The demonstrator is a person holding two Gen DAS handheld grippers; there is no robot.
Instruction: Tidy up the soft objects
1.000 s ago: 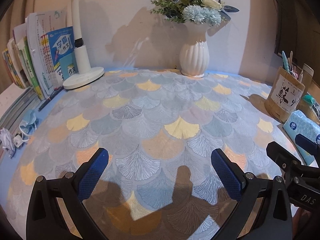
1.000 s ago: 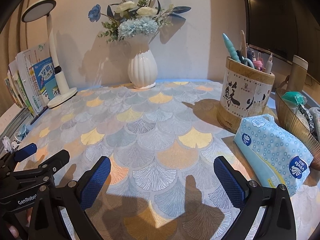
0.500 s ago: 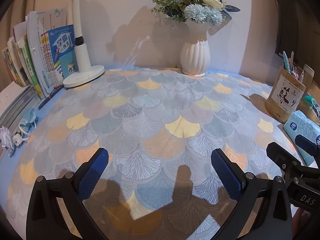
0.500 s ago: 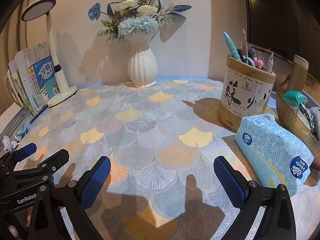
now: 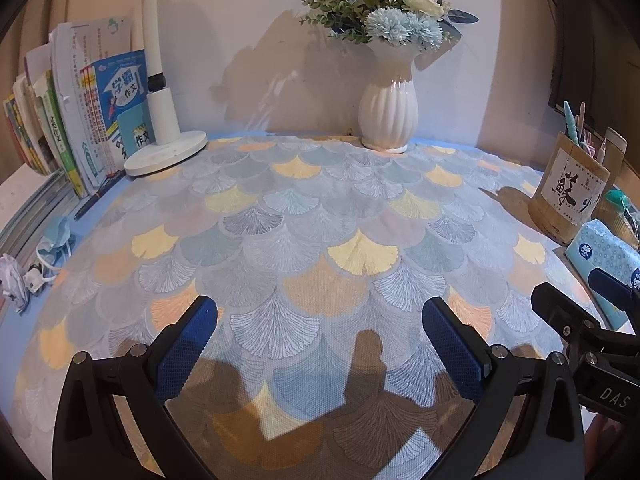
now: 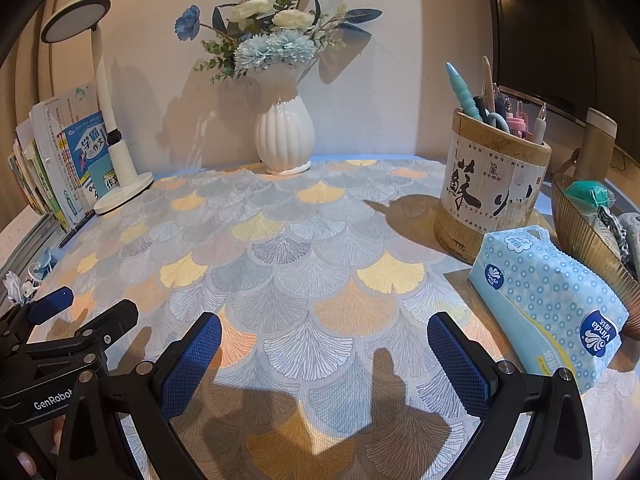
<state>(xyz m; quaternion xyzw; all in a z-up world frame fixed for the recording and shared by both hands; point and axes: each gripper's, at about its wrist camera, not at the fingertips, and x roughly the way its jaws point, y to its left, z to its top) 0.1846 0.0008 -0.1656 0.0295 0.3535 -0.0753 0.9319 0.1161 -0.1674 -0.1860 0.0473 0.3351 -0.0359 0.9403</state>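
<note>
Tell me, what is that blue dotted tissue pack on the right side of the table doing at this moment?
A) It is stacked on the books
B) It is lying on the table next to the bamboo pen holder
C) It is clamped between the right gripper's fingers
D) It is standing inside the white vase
B: the tissue pack lies on the tablecloth beside the pen holder, while the right gripper is open and empty.

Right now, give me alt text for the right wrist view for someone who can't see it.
The right gripper, jaws wide open and empty, hovers over a fan-patterned tablecloth. A blue tissue pack lies to its right beside a bamboo pen holder; a white flower vase stands at the back wall.
</note>
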